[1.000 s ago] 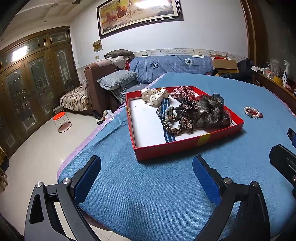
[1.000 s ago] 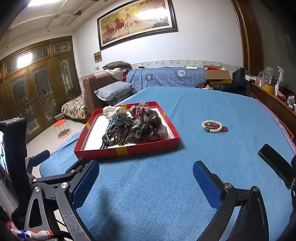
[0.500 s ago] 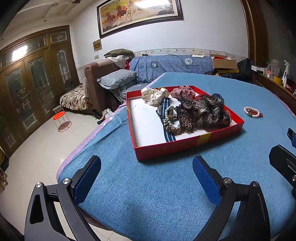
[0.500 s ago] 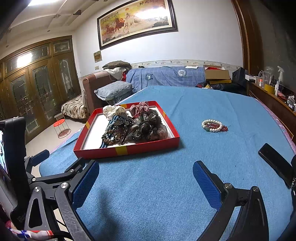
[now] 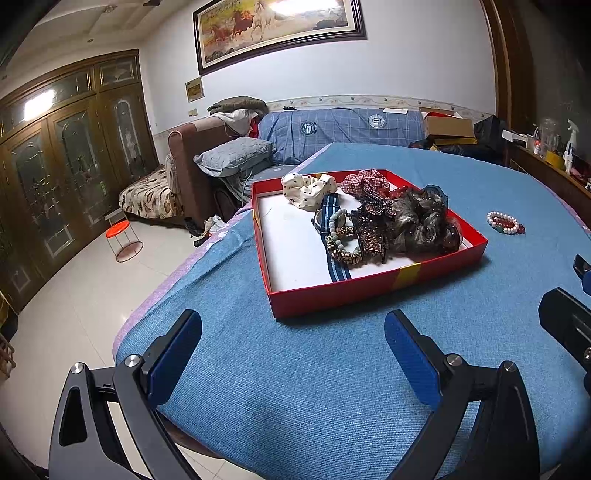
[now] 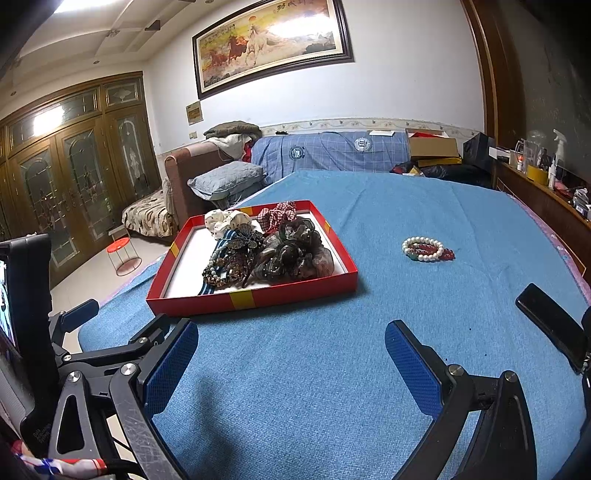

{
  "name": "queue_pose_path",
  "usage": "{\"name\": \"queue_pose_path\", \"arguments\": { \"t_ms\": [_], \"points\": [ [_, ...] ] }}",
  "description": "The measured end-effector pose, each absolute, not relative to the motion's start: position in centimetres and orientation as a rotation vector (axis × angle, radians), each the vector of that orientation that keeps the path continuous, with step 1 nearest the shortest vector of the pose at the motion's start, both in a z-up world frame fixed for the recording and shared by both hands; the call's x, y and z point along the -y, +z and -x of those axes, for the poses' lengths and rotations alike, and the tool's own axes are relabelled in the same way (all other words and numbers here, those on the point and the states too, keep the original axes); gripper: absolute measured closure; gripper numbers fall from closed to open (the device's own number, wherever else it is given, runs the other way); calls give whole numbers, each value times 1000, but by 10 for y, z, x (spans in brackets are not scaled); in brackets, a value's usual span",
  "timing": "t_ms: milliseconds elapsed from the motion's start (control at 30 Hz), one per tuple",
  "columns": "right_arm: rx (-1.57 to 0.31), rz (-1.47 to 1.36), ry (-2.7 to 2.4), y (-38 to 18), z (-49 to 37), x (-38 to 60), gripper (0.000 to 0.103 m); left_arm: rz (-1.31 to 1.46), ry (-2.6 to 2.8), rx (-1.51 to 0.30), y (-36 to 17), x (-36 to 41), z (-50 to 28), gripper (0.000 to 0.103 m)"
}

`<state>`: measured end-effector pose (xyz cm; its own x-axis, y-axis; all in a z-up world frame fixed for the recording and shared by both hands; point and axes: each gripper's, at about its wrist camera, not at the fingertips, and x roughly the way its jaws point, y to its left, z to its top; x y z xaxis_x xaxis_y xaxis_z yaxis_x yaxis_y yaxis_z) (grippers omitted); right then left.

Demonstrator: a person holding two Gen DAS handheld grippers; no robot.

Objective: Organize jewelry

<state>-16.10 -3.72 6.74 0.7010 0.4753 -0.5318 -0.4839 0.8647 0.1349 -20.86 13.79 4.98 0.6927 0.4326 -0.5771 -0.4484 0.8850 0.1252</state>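
Across the blue-covered desk (image 5: pixel 332 387) you have bare cloth from the near edge up to the red tray (image 5: pixel 369 291), which is heaped with scrunchies (image 5: pixel 417 218). Right of it, well apart, lie the bead bracelets (image 6: pixel 424 250). Your left gripper (image 5: pixel 291 343) and right gripper (image 6: pixel 291 347) both gape wide, holding nothing.

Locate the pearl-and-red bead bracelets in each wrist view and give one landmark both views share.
Left wrist view: bead bracelets lie at the right, on the blue cloth, beyond the red tray's right wall.
Right wrist view: right of centre, on the cloth, apart from the tray.
Shared landmark: the horse painting on the wall.
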Motion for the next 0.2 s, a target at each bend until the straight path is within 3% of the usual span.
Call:
{"name": "queue_pose_path", "arguments": {
  "t_ms": [200],
  "points": [
    [-581,-7,510,70,156,47,0,18,476,-628,52,-131,207,4]
  ]
}}
